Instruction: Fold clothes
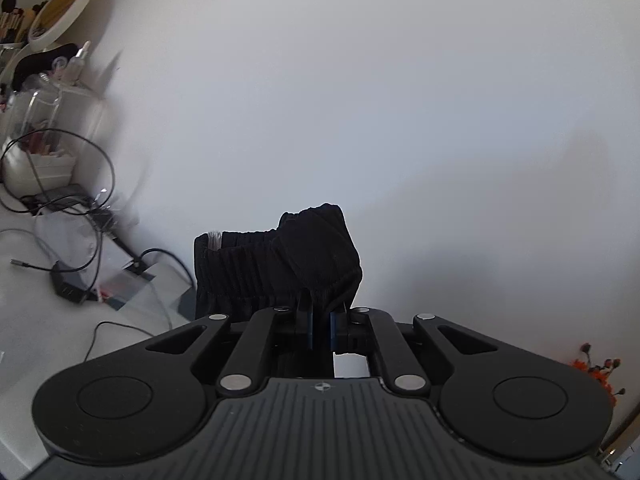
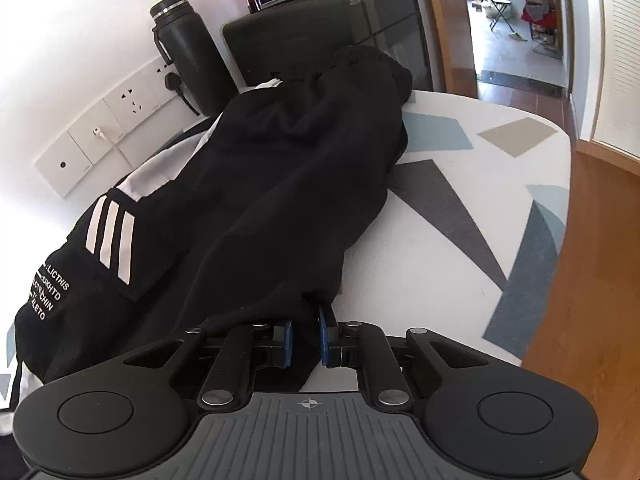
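Left tool clamped on a bunched end of the black pants — cloth sticking up just past its tips, in front of a plain white wall. Right tool pinched on another edge of the black pants — the rest stretched out ahead of it, flat on the worktop.
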Demonstrator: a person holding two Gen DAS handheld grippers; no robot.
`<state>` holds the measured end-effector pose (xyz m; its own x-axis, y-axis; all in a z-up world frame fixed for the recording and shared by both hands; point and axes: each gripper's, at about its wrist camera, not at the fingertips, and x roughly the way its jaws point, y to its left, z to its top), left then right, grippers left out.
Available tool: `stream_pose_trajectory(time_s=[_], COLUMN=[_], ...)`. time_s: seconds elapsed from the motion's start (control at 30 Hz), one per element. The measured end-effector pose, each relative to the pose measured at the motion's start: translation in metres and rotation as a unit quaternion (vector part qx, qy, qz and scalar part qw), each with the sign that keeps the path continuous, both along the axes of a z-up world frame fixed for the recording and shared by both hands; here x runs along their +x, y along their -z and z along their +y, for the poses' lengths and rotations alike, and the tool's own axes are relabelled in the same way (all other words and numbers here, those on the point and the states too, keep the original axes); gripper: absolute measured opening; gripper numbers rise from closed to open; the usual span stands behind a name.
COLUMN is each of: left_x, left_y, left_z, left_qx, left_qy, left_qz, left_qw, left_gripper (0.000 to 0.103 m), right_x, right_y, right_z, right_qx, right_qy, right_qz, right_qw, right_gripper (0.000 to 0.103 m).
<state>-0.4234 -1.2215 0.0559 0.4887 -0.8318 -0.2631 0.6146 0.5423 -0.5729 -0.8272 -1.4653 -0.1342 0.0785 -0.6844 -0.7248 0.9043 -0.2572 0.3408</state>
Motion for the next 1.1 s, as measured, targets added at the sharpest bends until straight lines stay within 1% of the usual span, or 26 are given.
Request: stream_pose_trajectory(time_s=[0.1,0.17,0.23,0.27,0.37,0.4,0.43,0.47,0.5,0.53,0.57,0.6,0.73,0.77,0.83,0.87,0.9,0.93,0.97,1.0,1.03,1.1], left_x=[0.015,0.025,0.034,0.037,0.044,0.045,0.046,0.047,0.048,0.049,0.05,0.05,0.054,0.055,0.06,0.062,0.064,0.066,0.069,0.073,0.076,0.078], left_y=[0.022,0.036,0.05,0.056,0.073,0.078,0.083,0.088,0.092,0.093,0.095,0.097,0.098,0.099,0.1,0.101,0.101,0.101,0.102,0.104,0.105,0.106], left_z=[0.012,0.021,0.033,0.038,0.052,0.055,0.058,0.06,0.062,0.064,0.065,0.066,0.068,0.069,0.071,0.072,0.074,0.077,0.079,0.082,0.084,0.087], left_qx=[0.03,0.051,0.074,0.085,0.117,0.126,0.132,0.139,0.142,0.142,0.142,0.141,0.134,0.132,0.129,0.129,0.129,0.129,0.126,0.12,0.117,0.121], left_qy=[-0.034,-0.057,-0.084,-0.093,-0.115,-0.118,-0.12,-0.122,-0.123,-0.122,-0.121,-0.12,-0.119,-0.121,-0.131,-0.138,-0.147,-0.156,-0.16,-0.16,-0.16,-0.166], left_qz=[0.014,0.024,0.038,0.046,0.068,0.074,0.081,0.087,0.092,0.094,0.097,0.099,0.105,0.108,0.114,0.115,0.115,0.115,0.121,0.134,0.142,0.145], left_qw=[0.9989,0.9968,0.993,0.9909,0.9841,0.9822,0.9806,0.9789,0.978,0.9779,0.9778,0.9776,0.9782,0.9778,0.9763,0.9752,0.9739,0.9725,0.9715,0.9707,0.9697,0.9678], left_gripper=[0.007,0.007,0.007,0.007,0.007,0.007,0.007,0.007,0.007,0.007,0.007,0.007,0.007,0.007,0.007,0.007,0.007,0.007,0.007,0.007,0.007,0.007], right_x=[0.01,0.02,0.035,0.04,0.044,0.041,0.036,0.031,0.024,0.019,0.017,0.018,0.028,0.027,0.027,0.027,0.022,0.013,0.0,-0.009,-0.011,-0.009], right_y=[0.005,0.009,0.013,0.014,0.015,0.014,0.013,0.011,0.009,0.006,0.001,-0.006,-0.052,-0.069,-0.097,-0.105,-0.104,-0.095,-0.086,-0.083,-0.083,-0.09], right_z=[0.004,0.011,0.02,0.025,0.023,0.019,0.014,0.009,0.004,0.0,0.0,0.001,0.015,0.021,0.035,0.04,0.034,0.022,0.013,0.011,0.015,0.024], right_qx=[0.009,0.011,0.01,0.004,-0.005,-0.005,-0.005,-0.005,-0.004,-0.003,-0.006,-0.017,-0.088,-0.121,-0.189,-0.217,-0.209,-0.17,-0.125,-0.107,-0.109,-0.128], right_qy=[0.002,-0.002,-0.024,-0.028,-0.03,-0.026,-0.02,-0.01,-0.01,-0.012,-0.009,-0.006,-0.029,-0.029,-0.023,-0.02,-0.01,0.005,0.024,0.034,0.034,0.029], right_qz=[0.053,0.095,0.151,0.165,0.167,0.16,0.151,0.14,0.112,0.088,0.078,0.082,0.097,0.097,0.104,0.12,0.135,0.131,0.108,0.087,0.08,0.08], right_qw=[0.999,0.995,0.988,0.986,0.985,0.987,0.988,0.99,0.994,0.996,0.997,0.996,0.991,0.987,0.976,0.969,0.968,0.977,0.986,0.99,0.99,0.988], right_gripper=[0.041,0.041,0.041,0.041,0.041,0.04,0.037,0.027,0.021,0.007,0.007,0.006,0.004,0.004,0.004,0.004,0.004,0.003,0.003,0.003,0.003,0.003])
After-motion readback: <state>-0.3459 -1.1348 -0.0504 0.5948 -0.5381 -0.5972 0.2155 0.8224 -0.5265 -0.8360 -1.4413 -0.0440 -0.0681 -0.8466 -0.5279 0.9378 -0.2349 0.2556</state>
